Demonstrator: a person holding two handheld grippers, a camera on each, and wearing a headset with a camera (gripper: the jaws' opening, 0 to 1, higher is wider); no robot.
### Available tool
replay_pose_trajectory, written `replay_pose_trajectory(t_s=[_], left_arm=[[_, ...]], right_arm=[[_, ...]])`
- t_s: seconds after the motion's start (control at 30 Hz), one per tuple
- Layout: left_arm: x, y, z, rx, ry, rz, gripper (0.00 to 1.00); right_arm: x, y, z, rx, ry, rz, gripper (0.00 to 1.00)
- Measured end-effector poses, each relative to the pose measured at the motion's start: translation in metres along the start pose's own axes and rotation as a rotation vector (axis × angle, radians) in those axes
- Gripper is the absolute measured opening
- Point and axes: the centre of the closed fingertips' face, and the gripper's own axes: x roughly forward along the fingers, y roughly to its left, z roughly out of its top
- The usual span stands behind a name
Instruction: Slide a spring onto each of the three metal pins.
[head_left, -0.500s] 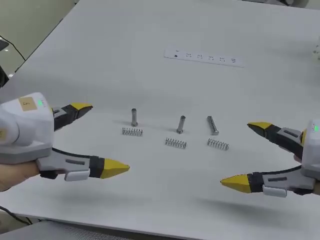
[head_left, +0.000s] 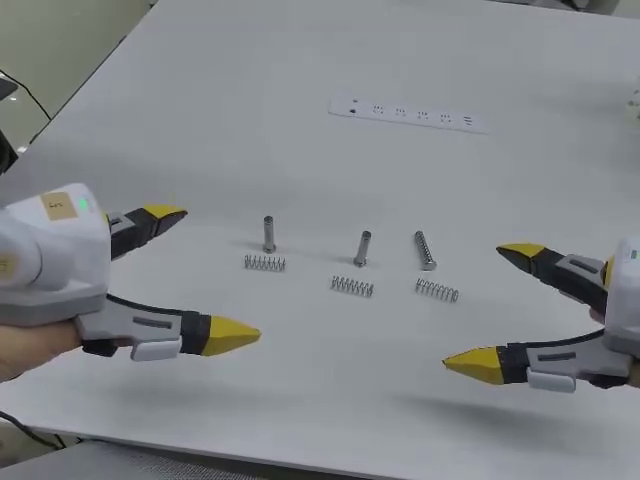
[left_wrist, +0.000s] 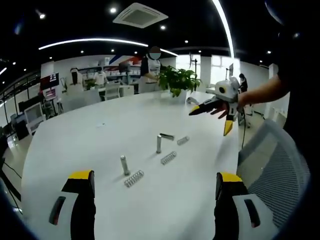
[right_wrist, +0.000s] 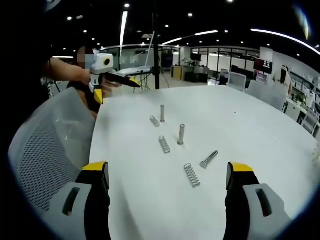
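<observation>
While the left gripper (head_left: 218, 275) and right gripper (head_left: 473, 306) hang wide open and empty, the light, squashy springs (head_left: 351, 286) beside the pins (head_left: 363, 248) probably want a gentle mid-coil pinch.

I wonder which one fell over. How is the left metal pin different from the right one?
The left metal pin stands upright; the right metal pin lies on its side. The left metal pin is nearer the left hand-held gripper, the right metal pin nearer the right hand-held gripper. Both are silvery and bare.
</observation>
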Motion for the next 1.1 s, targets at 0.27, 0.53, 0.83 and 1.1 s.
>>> replay_pose_trajectory(t_s=[0.27, 0.53, 0.83, 1.1], left_arm=[[0.000, 0.000, -0.002, -0.006, 0.001, -0.002, 0.98], [-0.001, 0.001, -0.003, -0.008, 0.003, -0.005, 0.98], [-0.004, 0.003, -0.005, -0.009, 0.007, -0.008, 0.98], [-0.005, 0.003, -0.009, -0.016, 0.015, -0.015, 0.98]], right_arm=[[0.002, -0.005, 0.002, 0.010, 0.007, 0.001, 0.97], [0.006, -0.016, 0.006, 0.024, 0.010, -0.008, 0.96], [0.011, -0.024, 0.009, 0.046, 0.016, -0.012, 0.94], [0.015, -0.037, 0.012, 0.084, 0.019, -0.027, 0.90]])
